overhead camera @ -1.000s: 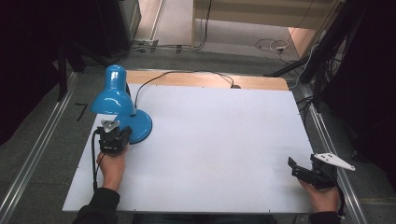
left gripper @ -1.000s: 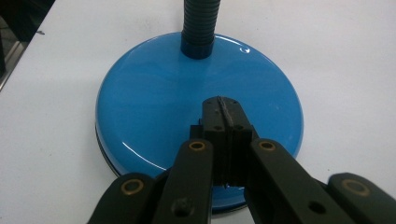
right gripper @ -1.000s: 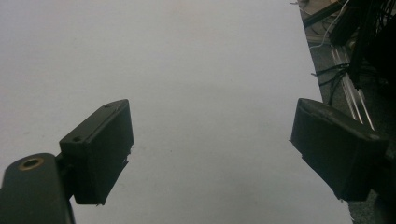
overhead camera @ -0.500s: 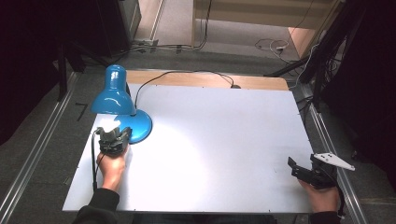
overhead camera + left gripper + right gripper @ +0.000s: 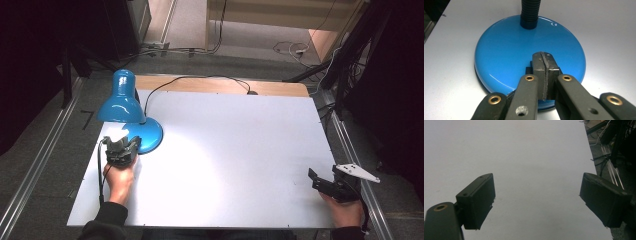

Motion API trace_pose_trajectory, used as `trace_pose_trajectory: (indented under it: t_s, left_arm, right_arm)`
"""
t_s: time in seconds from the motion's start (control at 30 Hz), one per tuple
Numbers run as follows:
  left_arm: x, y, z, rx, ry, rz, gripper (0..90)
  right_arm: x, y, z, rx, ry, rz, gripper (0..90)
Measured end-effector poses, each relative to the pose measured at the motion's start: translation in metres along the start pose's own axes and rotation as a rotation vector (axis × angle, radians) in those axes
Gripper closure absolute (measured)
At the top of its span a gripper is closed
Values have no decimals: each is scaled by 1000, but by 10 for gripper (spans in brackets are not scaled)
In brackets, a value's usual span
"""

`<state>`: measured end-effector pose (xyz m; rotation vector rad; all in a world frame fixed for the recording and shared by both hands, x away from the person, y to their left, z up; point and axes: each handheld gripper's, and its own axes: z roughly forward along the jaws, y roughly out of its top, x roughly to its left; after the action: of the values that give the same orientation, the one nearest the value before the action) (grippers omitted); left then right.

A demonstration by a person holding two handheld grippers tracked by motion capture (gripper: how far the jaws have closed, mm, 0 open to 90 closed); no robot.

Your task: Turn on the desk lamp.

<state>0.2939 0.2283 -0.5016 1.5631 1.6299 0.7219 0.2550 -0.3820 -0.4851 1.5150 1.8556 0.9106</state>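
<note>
sleeves (image 5: 102, 225): dark | fingers (image 5: 539, 72): black, brass-ringed pivot holes | right gripper (image 5: 320, 181): grey three-cornered plate, perhaps metal

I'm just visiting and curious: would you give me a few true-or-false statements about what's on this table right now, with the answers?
1. The lamp is blue. True.
2. The left gripper has its jaws spread wide. False: they are pressed together above the lamp base.
3. The right gripper is open with nothing between its jaws. True.
4. The lamp stands at the right edge of the white board. False: it stands at the left edge.
5. A black cable runs along the table's far edge. True.
</note>
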Motion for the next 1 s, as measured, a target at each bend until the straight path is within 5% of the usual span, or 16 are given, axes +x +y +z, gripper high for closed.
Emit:
trace_pose_trajectory:
  t_s: [0.3,1.0]
  left_arm:
    - [-1,0,0,-5,-6,0,871]
    - [-11,2,-11,-25,-9,18,475]
  right_arm:
    - [-1,0,1,1,1,-2,115]
    - [-1,0,0,2,0,2,115]
